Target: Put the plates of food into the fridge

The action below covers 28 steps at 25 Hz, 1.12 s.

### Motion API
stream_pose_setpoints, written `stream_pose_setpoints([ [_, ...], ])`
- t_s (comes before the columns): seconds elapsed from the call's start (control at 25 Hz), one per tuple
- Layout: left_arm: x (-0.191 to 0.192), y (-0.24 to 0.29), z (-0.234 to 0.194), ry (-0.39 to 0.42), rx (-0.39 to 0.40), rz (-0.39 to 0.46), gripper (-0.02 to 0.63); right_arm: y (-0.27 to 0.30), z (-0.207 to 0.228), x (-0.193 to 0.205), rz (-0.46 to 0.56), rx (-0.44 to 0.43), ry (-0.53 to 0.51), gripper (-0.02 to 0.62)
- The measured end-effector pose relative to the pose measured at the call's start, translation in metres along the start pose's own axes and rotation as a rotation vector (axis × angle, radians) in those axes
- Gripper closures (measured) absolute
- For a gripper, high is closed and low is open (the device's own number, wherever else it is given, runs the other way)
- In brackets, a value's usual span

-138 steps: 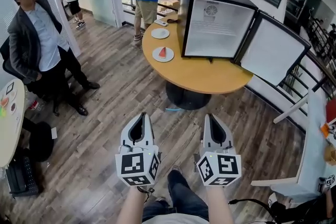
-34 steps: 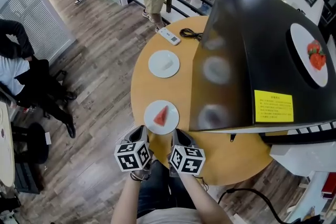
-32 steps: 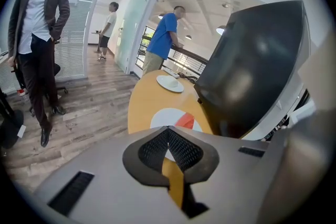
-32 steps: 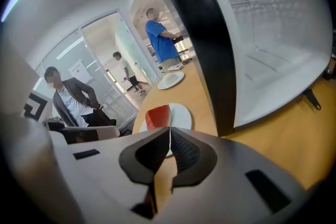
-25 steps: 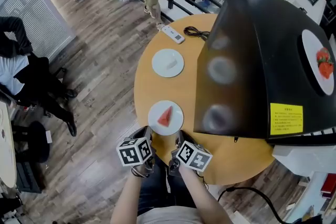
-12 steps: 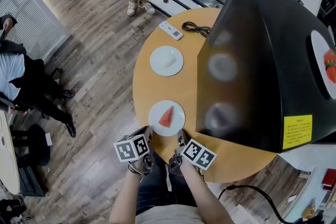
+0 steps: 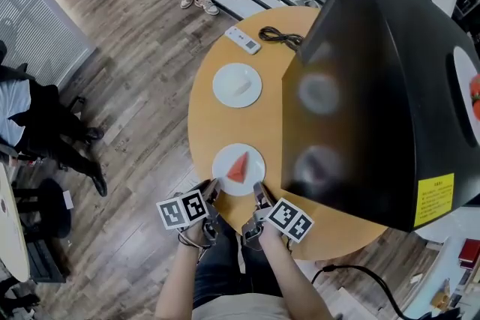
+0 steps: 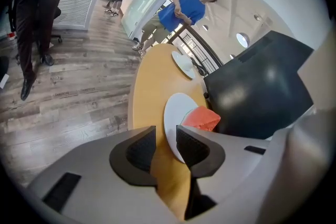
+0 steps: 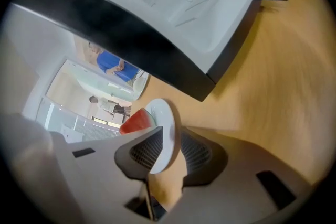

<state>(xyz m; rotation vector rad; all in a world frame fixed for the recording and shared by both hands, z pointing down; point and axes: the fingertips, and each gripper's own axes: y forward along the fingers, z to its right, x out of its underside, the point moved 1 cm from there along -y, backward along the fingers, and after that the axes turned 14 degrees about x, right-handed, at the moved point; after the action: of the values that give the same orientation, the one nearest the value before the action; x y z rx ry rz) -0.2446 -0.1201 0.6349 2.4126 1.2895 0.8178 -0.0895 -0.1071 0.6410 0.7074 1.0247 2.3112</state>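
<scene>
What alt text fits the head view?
Left gripper and right gripper, jaws just opened, flank a plate with a red slice on a table beside a black fridge. Its rim sits between the right jaws; only table between the left.

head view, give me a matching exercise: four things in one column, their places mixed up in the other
Things:
1. plate with the red slice
2. plate with the pale food
3. remote
4. yellow sticker

Places:
A. on top of the black fridge
B. at the far edge of the table, beside the black cable
C. at the table's near edge, closest to the person
D. mid-table, left of the fridge

Pairs: 1-C, 2-D, 3-B, 4-A
</scene>
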Motion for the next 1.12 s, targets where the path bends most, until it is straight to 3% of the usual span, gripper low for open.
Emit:
stream_pose_setpoints([
  [0.48, -0.005, 0.014, 0.005, -0.064, 0.064, -0.006, 0.505, 0.006, -0.006, 0.002, -0.056, -0.069, 0.181, 0.505],
  [0.72, -0.004, 0.017, 0.005, -0.168, 0.121, 0.011, 0.506, 0.008, -0.006, 0.001, -0.070, -0.100, 0.264, 0.506],
  [0.88, 0.001, 0.017, 0.004, -0.150, 0.101, -0.015, 0.555, 0.006, -0.006, 0.001, -0.076, -0.116, 0.287, 0.506],
  [1.12, 0.002, 0.019, 0.003, -0.213, 0.144, -0.008, 0.561, 0.008, -0.006, 0.000, -0.086, -0.135, 0.363, 0.517],
])
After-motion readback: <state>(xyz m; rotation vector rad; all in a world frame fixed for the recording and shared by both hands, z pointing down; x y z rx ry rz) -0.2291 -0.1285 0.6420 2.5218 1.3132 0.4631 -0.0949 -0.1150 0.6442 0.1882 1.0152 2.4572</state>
